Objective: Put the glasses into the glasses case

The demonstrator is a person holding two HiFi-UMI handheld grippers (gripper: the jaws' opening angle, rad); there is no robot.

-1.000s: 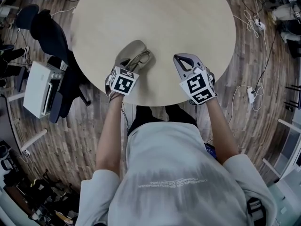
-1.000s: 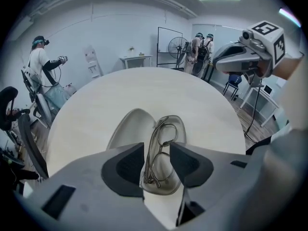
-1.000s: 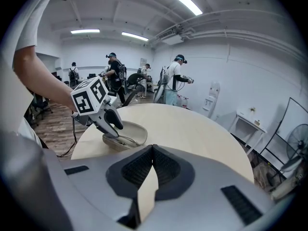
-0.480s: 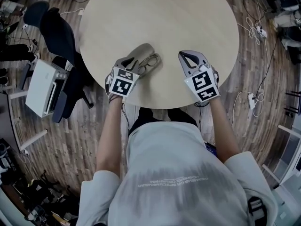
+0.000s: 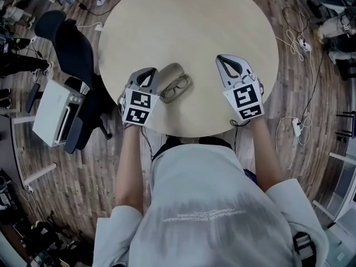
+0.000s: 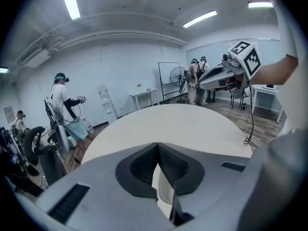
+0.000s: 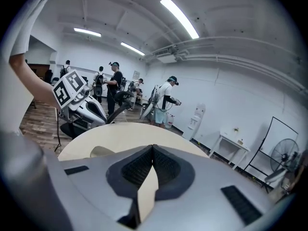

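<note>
An olive-grey glasses case (image 5: 171,71) lies on the round wooden table (image 5: 189,21) near its front edge. Dark-rimmed glasses (image 5: 178,85) rest at the case's near end; how deep they sit in it I cannot tell. My left gripper (image 5: 150,71) is shut and empty just left of the case, not touching it. In its own view the jaws (image 6: 157,146) meet over bare tabletop. My right gripper (image 5: 221,59) is shut and empty, well to the right of the case. The right gripper view (image 7: 153,148) shows the case (image 7: 102,151) low at the left and the left gripper (image 7: 79,105) beyond it.
A black office chair (image 5: 75,49) and a white box-like unit (image 5: 50,107) stand on the floor left of the table. Cables and power strips (image 5: 297,113) lie on the floor to the right. Several people stand in the room (image 7: 163,102).
My left gripper has drawn back to the left, off the glasses and case, which now lie uncovered. The right gripper has kept its place relative to the table edge.
</note>
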